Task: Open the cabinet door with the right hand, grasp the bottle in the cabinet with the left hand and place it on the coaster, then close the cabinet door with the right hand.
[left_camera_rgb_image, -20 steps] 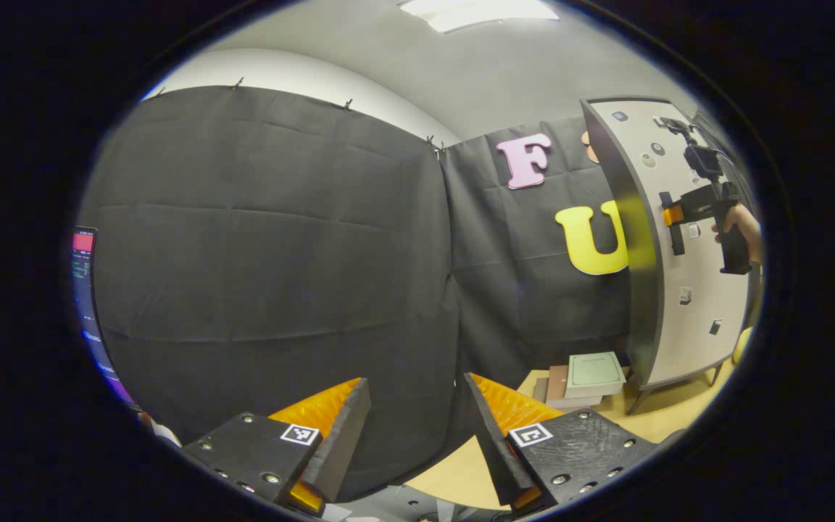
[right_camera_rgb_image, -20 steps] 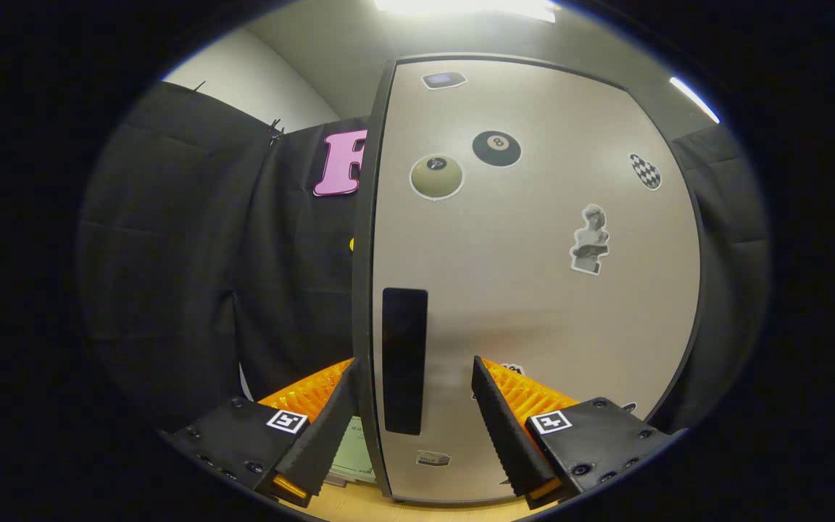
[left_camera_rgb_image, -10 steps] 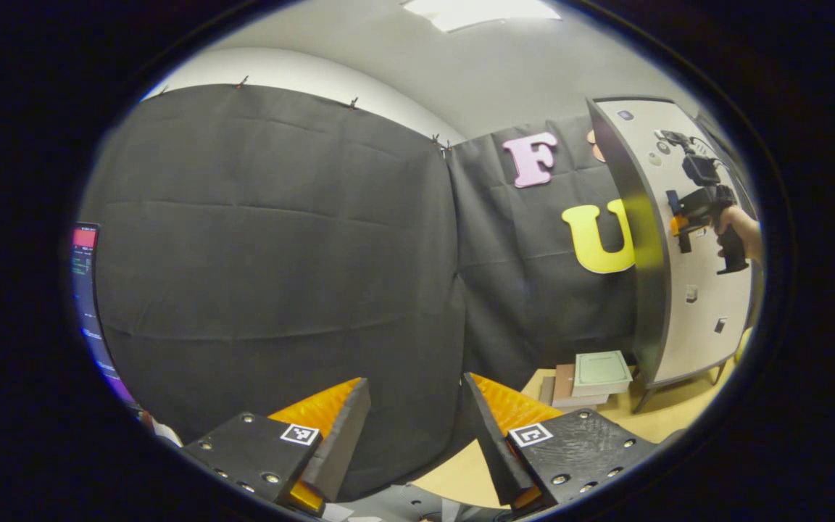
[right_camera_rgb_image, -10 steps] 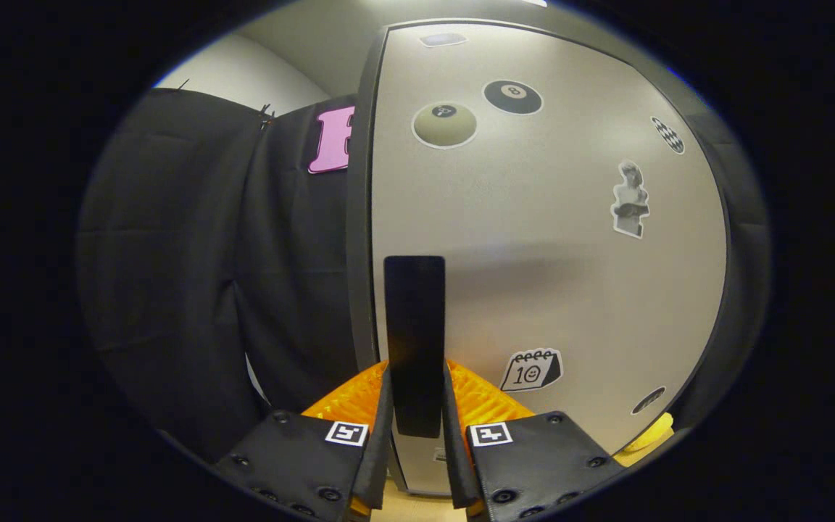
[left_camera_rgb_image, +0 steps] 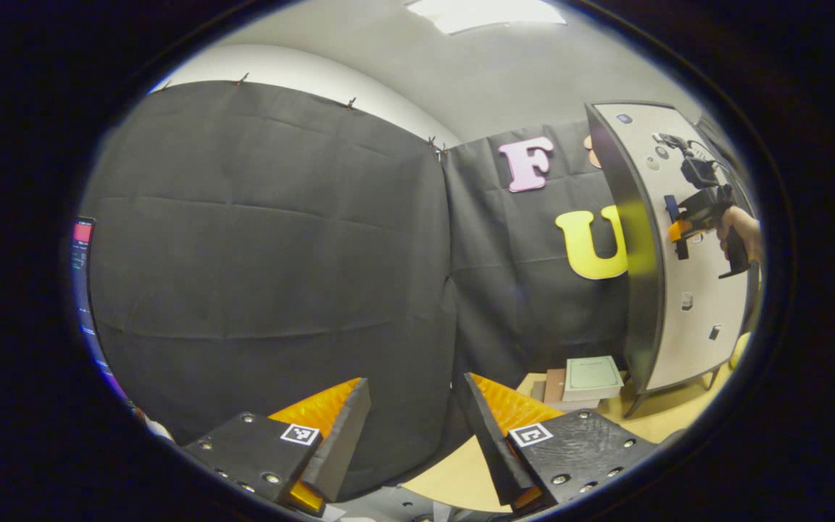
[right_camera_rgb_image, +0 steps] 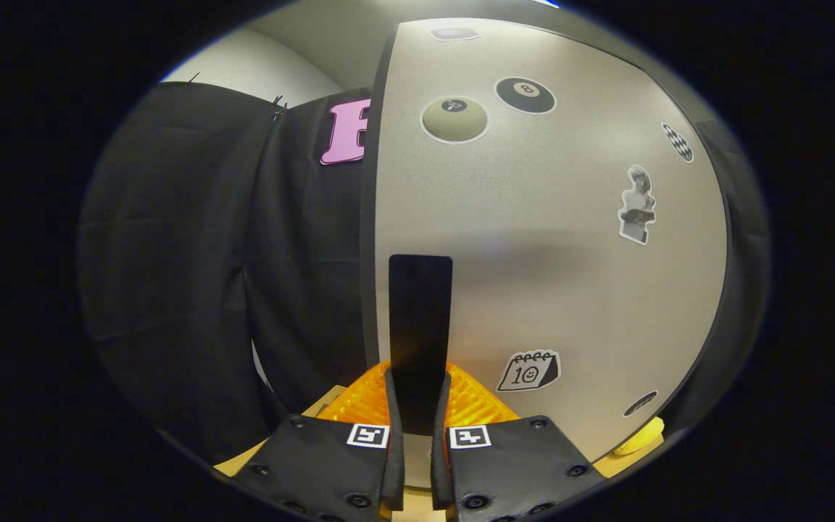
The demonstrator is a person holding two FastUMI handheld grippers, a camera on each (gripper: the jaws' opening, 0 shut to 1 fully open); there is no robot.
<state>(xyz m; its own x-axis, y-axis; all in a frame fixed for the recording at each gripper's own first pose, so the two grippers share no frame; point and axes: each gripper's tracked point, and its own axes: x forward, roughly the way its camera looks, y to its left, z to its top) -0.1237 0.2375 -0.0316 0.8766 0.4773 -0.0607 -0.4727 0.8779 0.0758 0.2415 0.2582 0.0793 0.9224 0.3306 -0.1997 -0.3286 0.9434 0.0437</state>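
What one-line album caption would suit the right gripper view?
The right gripper clamps the dark handle of a sticker-covered cabinet door.

Light wooden tabletop (left_camera_rgb_image: 461, 475). Bears a short stack of flat books (left_camera_rgb_image: 583, 380), pale green on top, and a grey cabinet on thin dark legs (left_camera_rgb_image: 686, 290), just beside the stack.
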